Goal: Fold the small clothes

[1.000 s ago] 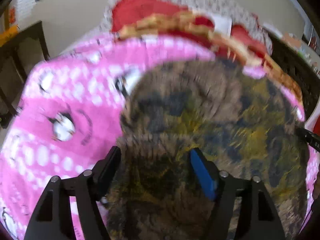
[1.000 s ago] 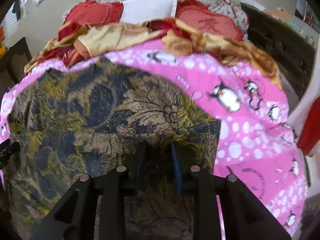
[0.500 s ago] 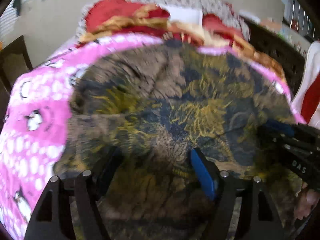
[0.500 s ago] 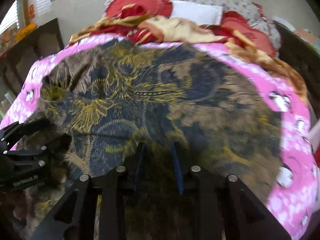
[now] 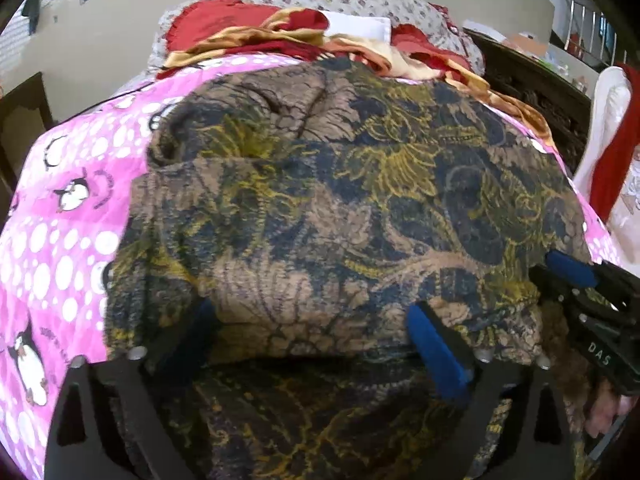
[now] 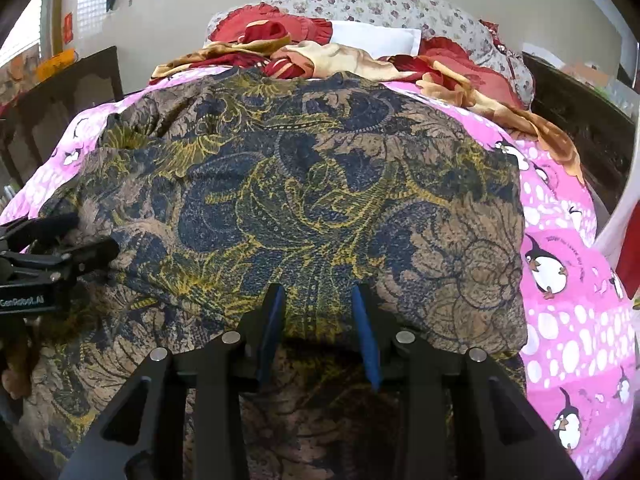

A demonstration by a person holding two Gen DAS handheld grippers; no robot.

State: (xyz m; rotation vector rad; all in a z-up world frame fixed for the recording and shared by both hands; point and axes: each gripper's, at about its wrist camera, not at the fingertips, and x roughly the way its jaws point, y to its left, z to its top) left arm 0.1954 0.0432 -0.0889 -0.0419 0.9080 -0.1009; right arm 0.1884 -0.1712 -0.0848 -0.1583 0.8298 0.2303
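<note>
One garment point(image 6: 320, 200) is in play: a thin printed cloth in brown, navy and mustard, with a floral and paisley pattern. It fills the middle of both wrist views and is doubled over, its folded near edge running across the lower middle of each frame with a second layer lying in shadow beneath.

Two grippers work on it. In the left wrist view the left gripper point(image 5: 316, 340) sits at the bottom centre, its jaws spread wide and opening; the folded edge lies between the two blue pads point(image 5: 436, 352) but neither pad presses on it. In the right wrist view the right gripper point(image 6: 318, 328) also sits at bottom centre, its jaws narrower and opening as well. A strip of the folded edge lies between its blue pads point(image 6: 364, 332), and I cannot tell whether they touch the cloth. Each gripper also shows at the edge of the other's view, low on the right in the left view and low on the left in the right view.

The garment lies on one pink bedspread point(image 6: 560, 280) with white dots and penguins, which shows at the left edge of the left view and the right edge of the right view. At the top of both frames a rumpled red-and-gold blanket point(image 6: 360, 60) is heaped against a floral pillow point(image 6: 380, 4), with one white cushion point(image 6: 376, 38) between. A dark wooden bed frame point(image 6: 580, 120) shows at the upper right.
</note>
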